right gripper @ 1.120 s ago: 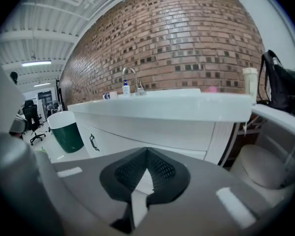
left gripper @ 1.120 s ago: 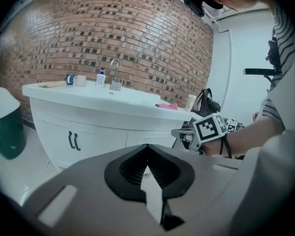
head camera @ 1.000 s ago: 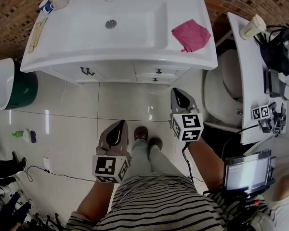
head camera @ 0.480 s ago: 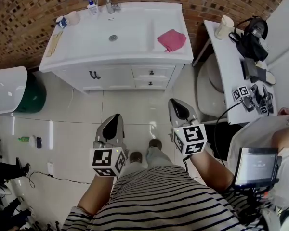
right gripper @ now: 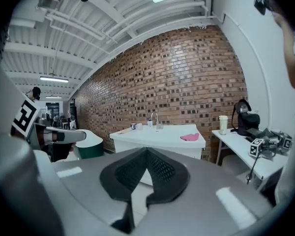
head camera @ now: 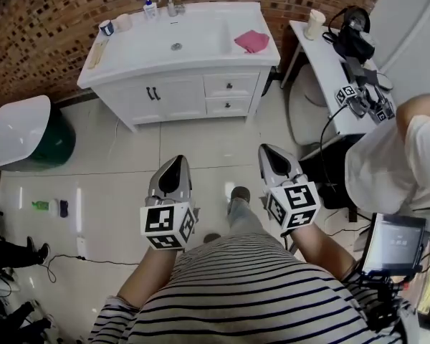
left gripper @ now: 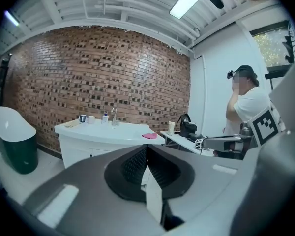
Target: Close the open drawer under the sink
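The white sink cabinet (head camera: 179, 95) stands against the brick wall, well ahead of me. Its two small drawers (head camera: 229, 86) on the right look flush with the cabinet front. A pink cloth (head camera: 252, 41) lies on the counter right of the basin. My left gripper (head camera: 175, 165) and right gripper (head camera: 271, 153) hover over the tiled floor, far short of the cabinet, both shut with nothing in them. In the left gripper view the cabinet (left gripper: 83, 144) shows beyond the shut left gripper (left gripper: 146, 149). The right gripper view shows the cabinet (right gripper: 157, 134) beyond the shut right gripper (right gripper: 147, 151).
A white and green tub (head camera: 21, 138) sits at the left. A white side table (head camera: 337, 70) with gear and a round seat (head camera: 304, 113) stand right of the cabinet. Another person (head camera: 394, 163) stands at the right. Bottles (head camera: 50, 206) and a cable lie on the floor.
The cabinet has shrunk and drawn away in the head view: I have backed off from it. Both grippers stay shut and low. A person has come into view at the right.
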The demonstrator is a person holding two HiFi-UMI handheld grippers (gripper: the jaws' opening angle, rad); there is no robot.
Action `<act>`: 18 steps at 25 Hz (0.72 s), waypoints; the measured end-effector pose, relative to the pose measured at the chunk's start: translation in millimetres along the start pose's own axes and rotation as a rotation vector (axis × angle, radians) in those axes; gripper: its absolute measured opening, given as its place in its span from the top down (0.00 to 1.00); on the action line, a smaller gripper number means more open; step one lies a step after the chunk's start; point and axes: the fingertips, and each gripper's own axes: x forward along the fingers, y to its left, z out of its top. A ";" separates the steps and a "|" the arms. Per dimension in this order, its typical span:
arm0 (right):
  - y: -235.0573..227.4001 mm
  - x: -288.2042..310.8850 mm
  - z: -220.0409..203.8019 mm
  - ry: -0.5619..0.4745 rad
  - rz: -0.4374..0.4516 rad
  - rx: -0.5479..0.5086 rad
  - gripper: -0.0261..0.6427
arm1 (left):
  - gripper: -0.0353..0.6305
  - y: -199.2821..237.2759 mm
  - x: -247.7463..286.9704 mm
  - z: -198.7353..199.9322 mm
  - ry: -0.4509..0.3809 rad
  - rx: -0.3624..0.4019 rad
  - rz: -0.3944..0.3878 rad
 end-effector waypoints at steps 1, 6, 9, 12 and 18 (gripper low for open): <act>14.2 -16.5 -2.8 -0.004 -0.004 0.006 0.96 | 0.92 0.4 -18.7 -2.9 0.003 0.001 -0.008; 61.8 -72.9 -11.5 -0.009 -0.003 0.015 0.96 | 0.92 -15.8 -77.6 -11.0 0.004 0.000 -0.046; 73.6 -91.4 -9.1 -0.027 0.008 0.008 0.96 | 0.92 -37.9 -88.8 -6.1 -0.027 0.007 -0.071; 72.6 -100.7 -7.2 -0.031 0.021 0.006 0.96 | 0.92 -61.3 -87.1 -2.3 -0.051 0.004 -0.097; 41.2 -95.0 4.2 -0.040 0.011 -0.011 0.96 | 0.92 -90.4 -66.8 -4.4 -0.050 0.048 -0.137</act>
